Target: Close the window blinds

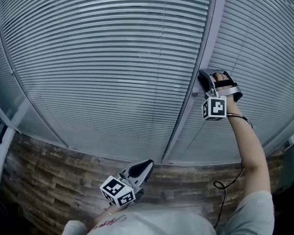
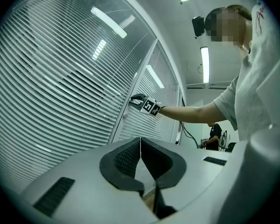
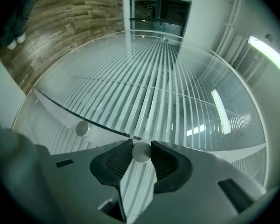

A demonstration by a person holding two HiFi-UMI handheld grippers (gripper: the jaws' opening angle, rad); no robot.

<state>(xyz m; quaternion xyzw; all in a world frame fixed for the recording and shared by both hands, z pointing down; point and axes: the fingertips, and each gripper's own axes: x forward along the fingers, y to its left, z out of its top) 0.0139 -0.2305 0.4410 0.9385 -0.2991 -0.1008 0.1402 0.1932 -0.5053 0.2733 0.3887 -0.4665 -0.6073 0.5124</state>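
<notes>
Grey slatted blinds (image 1: pixel 108 67) hang behind glass in two panels, split by a pale frame post (image 1: pixel 206 43). The slats (image 2: pixel 60 92) stand partly tilted, with dark gaps between them. My right gripper (image 1: pixel 201 77) reaches up to that post. Its jaws are shut on a small round silver knob (image 3: pixel 141 152). A second knob (image 3: pixel 82 129) sits a little lower on the same post (image 1: pixel 193 94). My left gripper (image 1: pixel 147 166) hangs low near my body, apart from the blinds. Its jaws (image 2: pixel 140 141) are shut with nothing between them.
Wood-pattern floor (image 1: pixel 49 180) runs along the foot of the glass wall. A black cable (image 1: pixel 225 180) hangs from my right arm. Another person (image 2: pixel 214 132) stands far off along the wall. A dark doorway (image 3: pixel 161 13) shows beyond the glass.
</notes>
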